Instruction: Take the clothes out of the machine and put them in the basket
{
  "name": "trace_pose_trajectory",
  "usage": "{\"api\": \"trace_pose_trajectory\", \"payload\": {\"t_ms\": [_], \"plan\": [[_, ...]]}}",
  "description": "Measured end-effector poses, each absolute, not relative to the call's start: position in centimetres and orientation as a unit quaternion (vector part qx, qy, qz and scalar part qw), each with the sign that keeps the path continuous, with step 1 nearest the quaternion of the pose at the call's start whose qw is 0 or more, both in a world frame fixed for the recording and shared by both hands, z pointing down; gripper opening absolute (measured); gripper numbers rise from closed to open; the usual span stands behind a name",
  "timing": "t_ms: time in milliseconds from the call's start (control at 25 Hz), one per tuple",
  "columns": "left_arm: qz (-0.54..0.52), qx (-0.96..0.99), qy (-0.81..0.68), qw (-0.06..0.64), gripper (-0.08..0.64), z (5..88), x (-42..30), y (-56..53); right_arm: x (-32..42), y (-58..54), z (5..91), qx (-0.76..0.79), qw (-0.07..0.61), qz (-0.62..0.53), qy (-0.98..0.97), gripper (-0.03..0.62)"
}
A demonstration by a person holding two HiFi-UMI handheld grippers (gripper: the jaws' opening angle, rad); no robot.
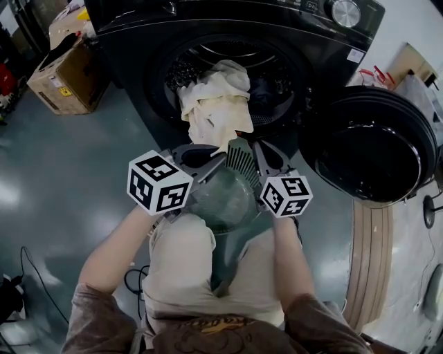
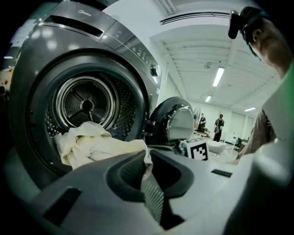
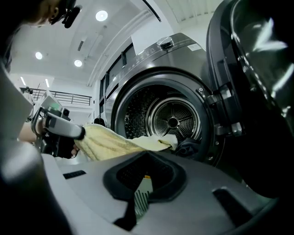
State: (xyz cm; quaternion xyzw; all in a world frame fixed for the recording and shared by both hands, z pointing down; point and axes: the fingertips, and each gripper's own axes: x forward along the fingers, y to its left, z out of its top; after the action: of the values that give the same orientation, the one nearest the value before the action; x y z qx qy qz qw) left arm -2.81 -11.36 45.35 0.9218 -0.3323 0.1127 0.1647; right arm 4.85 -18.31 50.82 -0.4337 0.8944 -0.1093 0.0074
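Note:
A cream cloth [image 1: 218,104] hangs out of the dark washing machine's [image 1: 228,21] round opening and down its front. My left gripper [image 1: 211,155] is shut on the cloth's lower edge, just below the opening. In the left gripper view the cloth [image 2: 92,144] runs from the drum into the pinched jaws of the left gripper [image 2: 148,160]. My right gripper [image 1: 257,151] is beside it to the right, and its jaws look shut and empty [image 3: 143,181]. The right gripper view shows the cloth [image 3: 119,142] stretched towards the left gripper. More dark clothing [image 3: 189,148] lies at the drum's lip.
The machine's door [image 1: 374,145] stands swung open at the right. A round see-through container [image 1: 221,200] sits on the floor between the grippers, by the person's knees. At the upper left stands a cardboard box [image 1: 66,76]. Cables [image 1: 28,269] lie on the floor at the left.

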Motion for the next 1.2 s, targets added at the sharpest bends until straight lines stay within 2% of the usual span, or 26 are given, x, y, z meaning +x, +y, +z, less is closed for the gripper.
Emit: {"api": "trace_pose_trajectory", "payload": {"t_ms": [160,200,360,480,720,1080,1200], "plan": [[0.146,0.908,-0.373,0.117,0.063,46.6,-4.2,-13.7,4.8,-18.2,50.7,-0.436,0.006,-0.109,0.893,-0.003],[0.155,0.904,-0.385,0.104,0.094,47.1,-4.6,-14.6,4.8,-18.2,50.7,-0.436,0.006,-0.11,0.893,-0.003],[0.185,0.879,-0.436,0.055,0.321,48.7,-6.1,-19.2,4.6,-17.9,50.3,-0.435,0.007,-0.105,0.894,-0.003],[0.21,0.861,-0.463,0.028,0.374,50.1,-7.1,-23.1,4.9,-17.7,50.1,-0.438,0.004,-0.099,0.894,-0.003],[0.254,0.827,-0.502,0.023,0.414,52.8,-9.3,-30.0,5.8,-17.6,50.0,-0.449,0.005,-0.099,0.888,-0.003],[0.307,0.798,-0.516,0.06,0.414,56.7,-10.0,-34.5,5.9,-17.4,50.1,-0.453,-0.003,-0.097,0.886,-0.003],[0.323,0.785,-0.524,0.066,0.351,57.3,-10.2,-34.7,6.0,-17.4,50.0,-0.455,-0.005,-0.095,0.886,-0.003]]}}
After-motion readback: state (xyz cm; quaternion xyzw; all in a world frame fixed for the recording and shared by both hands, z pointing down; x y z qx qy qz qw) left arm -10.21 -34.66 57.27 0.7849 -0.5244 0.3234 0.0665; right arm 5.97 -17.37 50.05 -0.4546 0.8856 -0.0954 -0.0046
